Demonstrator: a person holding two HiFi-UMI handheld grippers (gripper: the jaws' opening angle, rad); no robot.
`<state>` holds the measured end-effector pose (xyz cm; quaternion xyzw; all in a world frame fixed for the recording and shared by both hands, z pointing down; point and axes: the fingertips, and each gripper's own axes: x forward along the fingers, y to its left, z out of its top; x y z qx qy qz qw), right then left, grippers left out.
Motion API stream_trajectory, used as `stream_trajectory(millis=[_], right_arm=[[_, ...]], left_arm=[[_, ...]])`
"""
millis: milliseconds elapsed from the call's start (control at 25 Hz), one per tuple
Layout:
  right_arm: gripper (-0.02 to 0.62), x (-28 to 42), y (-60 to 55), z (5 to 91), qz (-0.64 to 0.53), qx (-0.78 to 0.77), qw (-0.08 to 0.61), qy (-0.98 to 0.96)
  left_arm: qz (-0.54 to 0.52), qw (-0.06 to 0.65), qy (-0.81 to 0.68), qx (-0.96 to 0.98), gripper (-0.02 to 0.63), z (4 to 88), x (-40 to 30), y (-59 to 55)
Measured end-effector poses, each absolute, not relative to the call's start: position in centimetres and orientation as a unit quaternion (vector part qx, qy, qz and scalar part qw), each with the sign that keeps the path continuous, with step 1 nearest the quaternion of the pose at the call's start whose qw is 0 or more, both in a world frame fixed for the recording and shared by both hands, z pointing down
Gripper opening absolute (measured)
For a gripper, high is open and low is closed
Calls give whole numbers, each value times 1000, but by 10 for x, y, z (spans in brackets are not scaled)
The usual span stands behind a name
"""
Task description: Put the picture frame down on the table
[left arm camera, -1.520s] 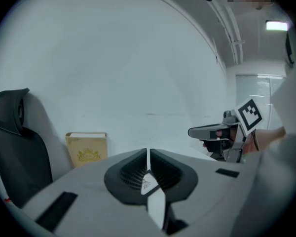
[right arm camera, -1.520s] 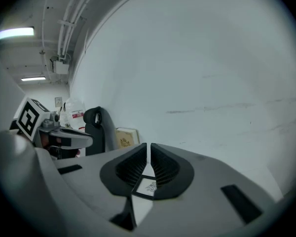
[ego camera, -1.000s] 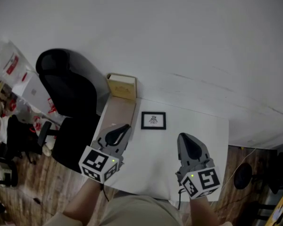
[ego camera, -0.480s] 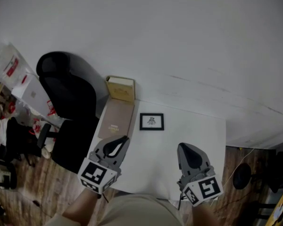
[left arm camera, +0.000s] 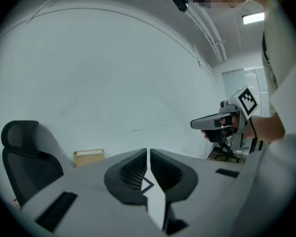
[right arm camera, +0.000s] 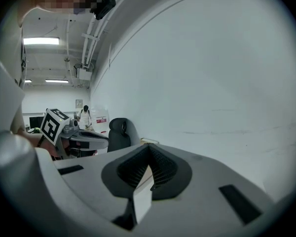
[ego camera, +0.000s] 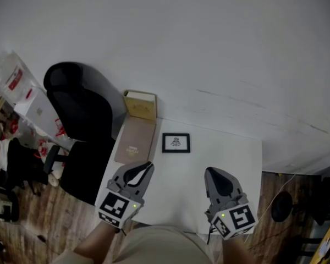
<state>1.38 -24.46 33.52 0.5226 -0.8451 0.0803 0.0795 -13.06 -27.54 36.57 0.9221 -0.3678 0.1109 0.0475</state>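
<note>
On the white tabletop (ego camera: pixel 231 158), toward its far side and left of centre, one black frame (ego camera: pixel 176 142) lies flat with its picture facing up: a small dark figure on white. Nothing touches it, and bare tabletop shows on all four sides of it. Just left of the frame one flat brown panel (ego camera: pixel 135 141) lies along the left edge, and at the panel's far end stands one tan box (ego camera: pixel 140 104), close to the wall (ego camera: pixel 209 48). There are two tools, both at the near edge and well apart from the frame. The left tool (ego camera: pixel 144 165) points toward the frame from the near left; its own view shows its two jaws together with only a thin slit between them and nothing in it. The right tool (ego camera: pixel 210 172) sits at the near right, also pointing away from the person, and its own view shows its jaws closed on each other, empty. Each tool carries one marker cube at its back end, where a hand holds it. One black chair (ego camera: pixel 80 106) stands off the tabletop's left side, on the wood floor (ego camera: pixel 38 224), beside the box. More clutter lies at the far left, too small to make out.
</note>
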Motion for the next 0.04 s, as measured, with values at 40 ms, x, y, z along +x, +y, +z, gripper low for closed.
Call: stream_trajectory(millis=[40], right_arm=[[21,14,-245,334,81,523,77,-845]], left_arm=[[110,51,-368,922,35,365,-131,-275]])
